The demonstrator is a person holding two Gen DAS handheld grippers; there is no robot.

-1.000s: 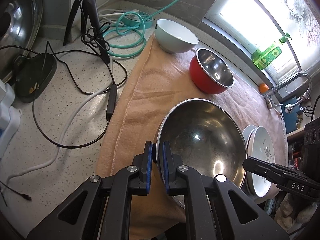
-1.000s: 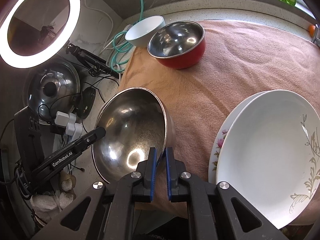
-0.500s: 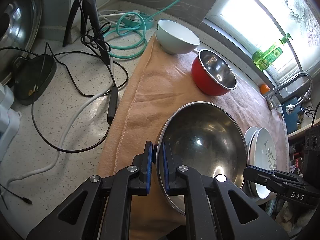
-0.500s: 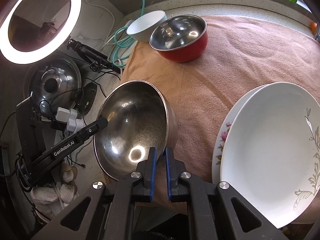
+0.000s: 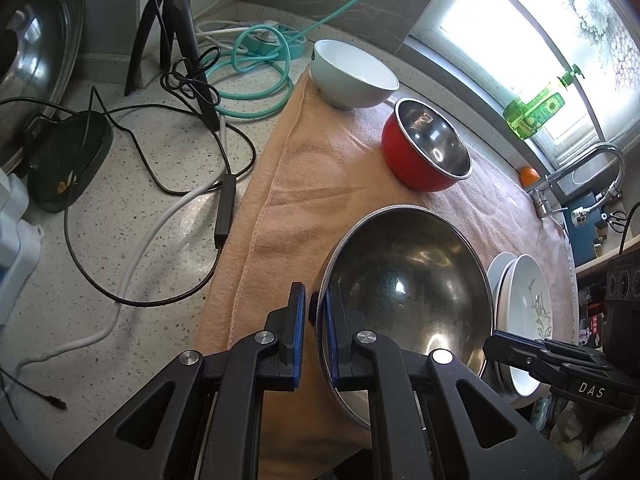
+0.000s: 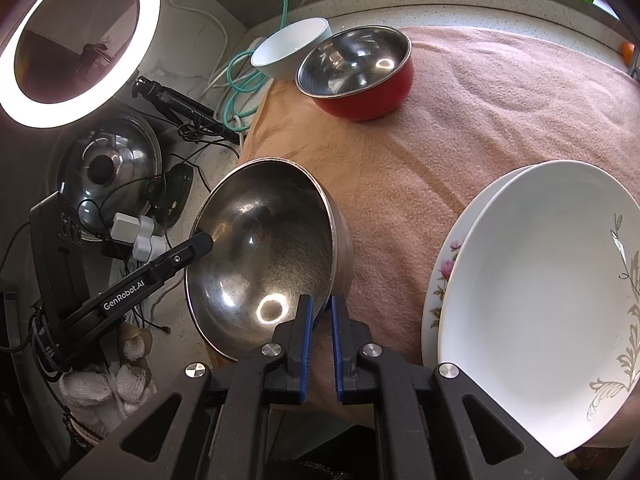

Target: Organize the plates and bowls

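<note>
A large steel bowl (image 5: 404, 300) (image 6: 260, 260) hangs tilted over the near end of the peach towel (image 5: 320, 160), held from both sides. My left gripper (image 5: 316, 320) is shut on its left rim. My right gripper (image 6: 321, 316) is shut on the opposite rim, and its tip shows in the left wrist view (image 5: 494, 348). Farther back on the towel stand a red bowl with a steel inside (image 5: 426, 148) (image 6: 356, 76) and a white bowl (image 5: 352, 76) (image 6: 292, 48). Two white stacked plates (image 5: 528, 308) (image 6: 540, 300) lie to the right of the steel bowl.
Left of the towel, black and white cables (image 5: 160, 216), a teal hose (image 5: 256, 80) and a tripod (image 5: 176, 28) cover the speckled counter. A ring light (image 6: 76, 40) and a pot lid (image 6: 108, 160) stand at the left. A faucet (image 5: 588, 172) and a green bottle (image 5: 536, 112) are by the window.
Both grippers keep their hold on the steel bowl's rim. The views have shifted only slightly.
</note>
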